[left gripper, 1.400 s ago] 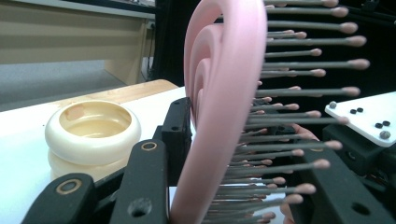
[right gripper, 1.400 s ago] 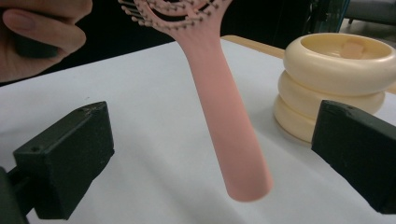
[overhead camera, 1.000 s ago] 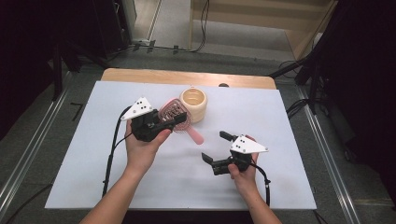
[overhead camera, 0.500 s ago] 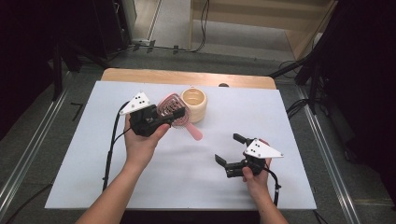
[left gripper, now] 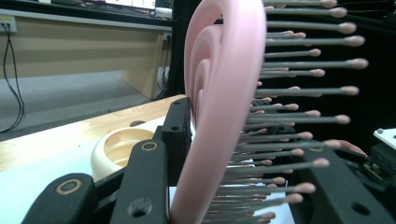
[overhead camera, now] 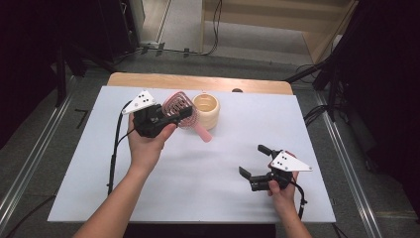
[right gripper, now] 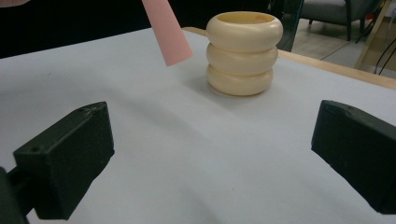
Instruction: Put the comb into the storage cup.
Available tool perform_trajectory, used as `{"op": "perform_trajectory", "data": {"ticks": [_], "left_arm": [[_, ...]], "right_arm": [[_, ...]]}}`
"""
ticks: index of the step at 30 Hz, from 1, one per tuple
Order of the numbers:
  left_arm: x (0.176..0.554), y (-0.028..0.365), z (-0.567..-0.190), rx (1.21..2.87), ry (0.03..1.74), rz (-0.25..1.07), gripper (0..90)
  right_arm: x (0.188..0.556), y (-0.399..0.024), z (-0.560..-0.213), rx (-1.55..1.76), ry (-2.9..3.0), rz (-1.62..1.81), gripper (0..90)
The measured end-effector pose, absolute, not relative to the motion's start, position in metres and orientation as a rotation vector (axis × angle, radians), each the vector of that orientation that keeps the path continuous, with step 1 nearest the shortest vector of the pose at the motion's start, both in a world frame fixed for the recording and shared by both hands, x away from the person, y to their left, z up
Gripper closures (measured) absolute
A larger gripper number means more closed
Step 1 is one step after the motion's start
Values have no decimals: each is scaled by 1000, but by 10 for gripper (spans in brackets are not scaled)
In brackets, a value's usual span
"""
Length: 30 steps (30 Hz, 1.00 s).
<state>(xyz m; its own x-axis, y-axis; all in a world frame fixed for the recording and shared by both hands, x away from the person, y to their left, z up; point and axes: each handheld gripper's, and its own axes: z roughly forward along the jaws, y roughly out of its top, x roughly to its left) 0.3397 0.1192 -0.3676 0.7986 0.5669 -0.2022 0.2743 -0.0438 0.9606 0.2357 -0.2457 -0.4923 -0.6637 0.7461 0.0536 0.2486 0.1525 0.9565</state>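
Left gripper (overhead camera: pixel 171 116) raised, clamping pink hairbrush (overhead camera: pixel 179 106); right gripper (overhead camera: pixel 252 161) low, jaws wide.

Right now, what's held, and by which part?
Left gripper clamps the pink brush by its head, handle free. Right gripper is open, holding nothing.

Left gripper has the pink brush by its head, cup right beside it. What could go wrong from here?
1. The left gripper clamps the pink brush across its bristles; it may pivot or slip.
2. The handle hangs close to the cream cup; a swing could tip it.
3. The right gripper is open and far off, no backup.
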Motion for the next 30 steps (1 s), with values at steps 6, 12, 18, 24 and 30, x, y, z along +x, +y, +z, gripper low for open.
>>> {"op": "perform_trajectory", "data": {"ticks": [6, 12, 18, 24, 30], "left_arm": [[344, 120, -365, 1634, 680, 279, 623], [349, 122, -361, 1629, 683, 290, 623], [353, 123, -358, 1623, 686, 297, 623], [357, 125, -357, 1618, 693, 303, 623], [361, 126, -355, 1613, 696, 305, 623]], "right_arm": [[232, -255, -495, 950, 1999, 1508, 0], [230, -267, -498, 970, 1985, 1503, 0], [226, -279, -500, 987, 1973, 1484, 0], [224, -288, -502, 1002, 1964, 1472, 0], [221, -297, -503, 1017, 1961, 1465, 0]]}}
